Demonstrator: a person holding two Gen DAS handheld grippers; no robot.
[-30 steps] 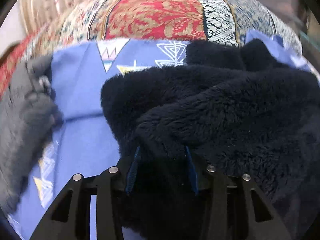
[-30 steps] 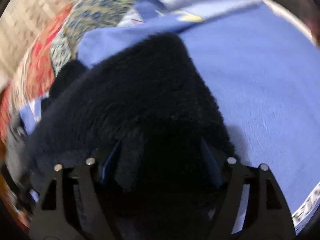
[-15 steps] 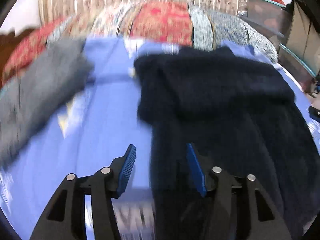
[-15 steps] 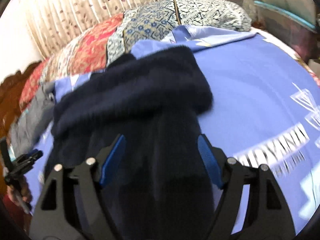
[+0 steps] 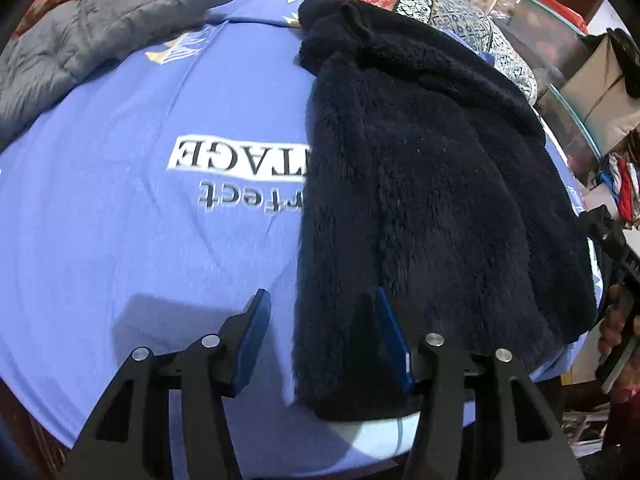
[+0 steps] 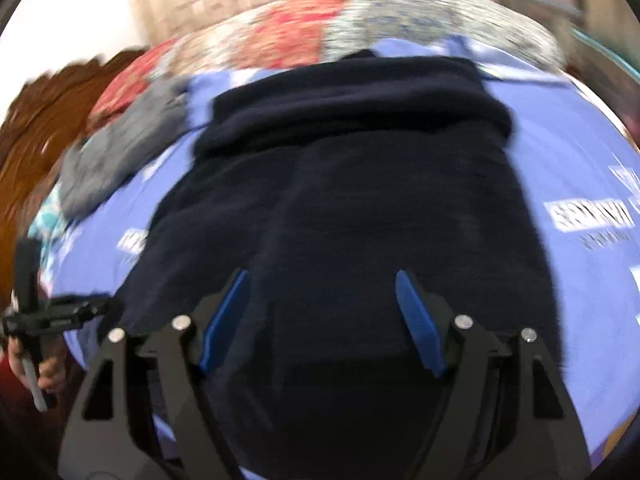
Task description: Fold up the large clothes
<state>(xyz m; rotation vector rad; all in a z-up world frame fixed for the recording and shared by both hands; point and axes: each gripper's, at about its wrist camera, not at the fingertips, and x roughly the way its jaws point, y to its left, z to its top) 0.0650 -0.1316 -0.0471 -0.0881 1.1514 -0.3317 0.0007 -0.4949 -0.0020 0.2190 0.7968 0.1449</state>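
One dark navy fleece jacket (image 5: 420, 168) and, at 10 o'clock, one grey quilted garment (image 5: 88, 36) lie on the blue printed bedsheet (image 5: 140, 240), while the left gripper (image 5: 320, 336) and the right gripper (image 6: 322, 312), probably both above the cloth, stand wide open and hold nothing.

I see bare blue bedsheet (image 5: 120, 240) open along the bed's left side. Grey garment (image 5: 92, 32) blocks the far-left corner; dark fleece coat (image 5: 432, 184) covers the right half, patterned pillows (image 5: 452, 28) line the far edge.
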